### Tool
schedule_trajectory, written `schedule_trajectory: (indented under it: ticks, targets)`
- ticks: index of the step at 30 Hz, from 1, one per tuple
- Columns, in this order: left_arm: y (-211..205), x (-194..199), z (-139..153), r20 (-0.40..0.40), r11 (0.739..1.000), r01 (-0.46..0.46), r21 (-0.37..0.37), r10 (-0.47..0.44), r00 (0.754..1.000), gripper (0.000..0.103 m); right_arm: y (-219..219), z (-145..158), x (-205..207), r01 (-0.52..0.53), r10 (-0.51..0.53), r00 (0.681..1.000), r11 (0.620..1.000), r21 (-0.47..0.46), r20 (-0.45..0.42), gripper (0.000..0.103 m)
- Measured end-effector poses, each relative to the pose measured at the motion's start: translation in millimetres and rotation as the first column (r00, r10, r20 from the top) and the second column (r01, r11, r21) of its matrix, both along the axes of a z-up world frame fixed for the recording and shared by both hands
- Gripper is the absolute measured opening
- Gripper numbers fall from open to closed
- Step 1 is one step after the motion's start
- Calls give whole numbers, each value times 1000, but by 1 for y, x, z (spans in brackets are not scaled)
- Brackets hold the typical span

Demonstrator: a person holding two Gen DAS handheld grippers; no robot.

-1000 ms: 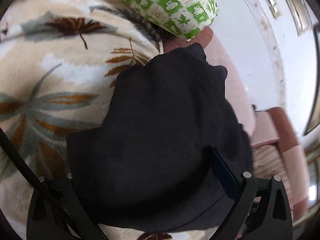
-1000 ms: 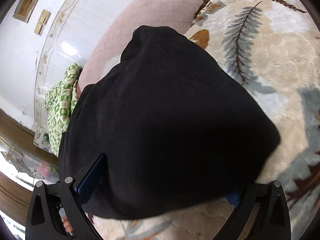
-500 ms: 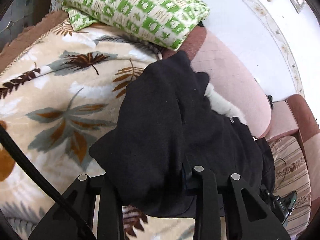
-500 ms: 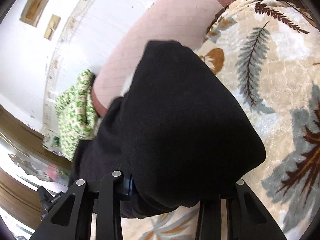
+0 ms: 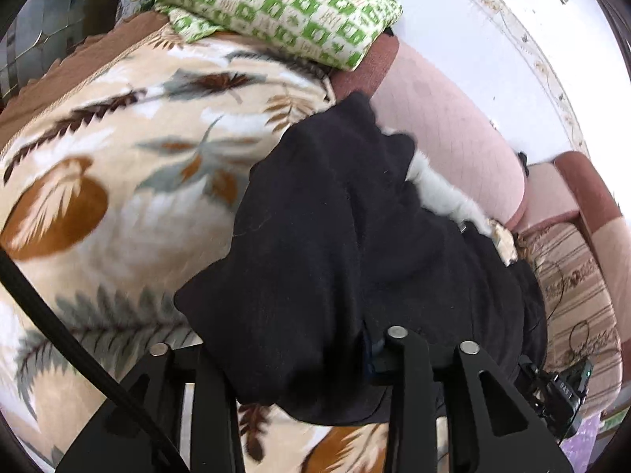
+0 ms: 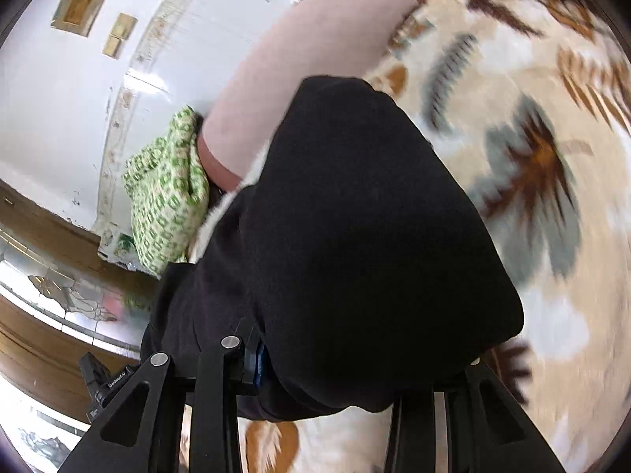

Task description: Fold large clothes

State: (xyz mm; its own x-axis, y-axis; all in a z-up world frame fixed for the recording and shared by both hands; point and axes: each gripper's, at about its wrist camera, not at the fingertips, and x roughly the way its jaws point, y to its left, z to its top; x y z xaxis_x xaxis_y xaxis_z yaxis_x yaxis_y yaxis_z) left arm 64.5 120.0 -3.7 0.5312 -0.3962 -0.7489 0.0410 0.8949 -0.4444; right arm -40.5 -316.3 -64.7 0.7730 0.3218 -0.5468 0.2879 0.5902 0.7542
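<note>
- We see a large black fleecy garment [image 5: 335,236] bunched in a thick fold, lifted at its near edge and draping down onto the cream plush blanket with brown and grey leaf prints [image 5: 118,181] that covers the sofa seat.
- From the right wrist view the same black garment [image 6: 355,236] fills the middle of the frame, its far end lying against the sofa back and its near edge hanging over the blanket [image 6: 552,197].
- A patch of white fluffy lining [image 5: 441,193] shows at the garment's far side, beside the backrest.
- Our left gripper [image 5: 299,358] has the near fold of black cloth between its fingers; the jaws are opening slightly, yet the cloth is gripped between the pads.
- Our right gripper [image 6: 355,362] is clamped on another part of the same near edge, the cloth bulging out between its two fingers.
- Behind the garment runs the pink padded sofa backrest [image 5: 453,138] with a reddish-brown trim.
- A green and cream checked pillow [image 5: 284,8] lies at the blanket's far corner, apart from the garment.
- Beyond the garment in the left wrist view, a striped beige seat cushion [image 5: 575,299] sits bare.
- A white wall [image 6: 59,98] rises behind the sofa.
</note>
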Motion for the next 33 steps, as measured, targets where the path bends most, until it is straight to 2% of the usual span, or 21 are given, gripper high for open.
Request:
schedule_trajectory:
  ticks: [2, 4, 5, 9, 13, 18, 21, 22, 24, 25, 26, 27, 28, 29, 30, 31, 33]
  targets:
    - [5, -5, -13, -26, 1000, -13, 12, 14, 1000, 48, -4, -20, 2, 13, -11, 998, 999, 38, -69, 60]
    - [15, -11, -18, -38, 999, -25, -20, 24, 999, 52, -10, -33, 4, 29, -22, 993, 998, 56, -118, 73]
    - [21, -17, -14, -27, 999, -32, -32, 31, 999, 52, -12, -35, 2, 43, -34, 992, 997, 67, -120, 76]
    - [37, -37, 9, 41, 999, -35, 12, 35, 999, 61, -20, -27, -16, 88, -82, 992, 994, 59, -95, 76]
    - [38, -50, 37, 152, 987, -71, 142, 49, 987, 65, -19, -21, -25, 140, -137, 985, 990, 16, -106, 77]
    - [18, -47, 63, 248, 981, -55, 186, 7, 969, 72, -5, -7, -35, 214, -229, 966, 968, -129, -116, 78]
    - [0, -31, 66, 267, 971, -48, 236, -17, 964, 73, 2, 5, -46, 253, -281, 955, 940, -231, -98, 78]
    - [-6, -22, 65, 264, 966, -48, 254, -22, 964, 73, 7, 14, -54, 297, -333, 940, 906, -301, -76, 78]
    - [-15, -6, 61, 256, 962, -44, 268, -27, 966, 73, 14, 34, -68, 385, -431, 902, 806, -450, 0, 79]
    - [-19, 6, 58, 250, 962, -42, 271, -28, 968, 73, 20, 44, -72, 418, -458, 888, 757, -502, 47, 81]
    - [-24, 18, 55, 242, 962, -38, 271, -30, 970, 73, 25, 54, -72, 438, -462, 882, 726, -531, 96, 84]
    - [-27, 28, 53, 234, 962, -35, 270, -30, 972, 73, 32, 62, -65, 429, -431, 892, 718, -549, 133, 84]
    - [-32, 44, 49, 221, 963, -32, 267, -29, 975, 73, 38, 68, -49, 373, -354, 923, 739, -561, 149, 84]
    - [-37, 59, 44, 208, 963, -33, 268, -25, 978, 73, 44, 71, -28, 284, -248, 958, 779, -558, 141, 84]
    - [-40, 70, 40, 198, 961, -36, 273, -20, 980, 73, 50, 71, -5, 200, -150, 979, 814, -546, 135, 82]
    - [-44, 83, 34, 185, 958, -42, 285, -12, 983, 73, 55, 70, 17, 132, -67, 988, 833, -537, 140, 80]
    - [-51, 110, 18, 153, 941, -59, 333, 7, 988, 73, 66, 62, 63, 29, 41, 993, 817, -576, 108, 78]
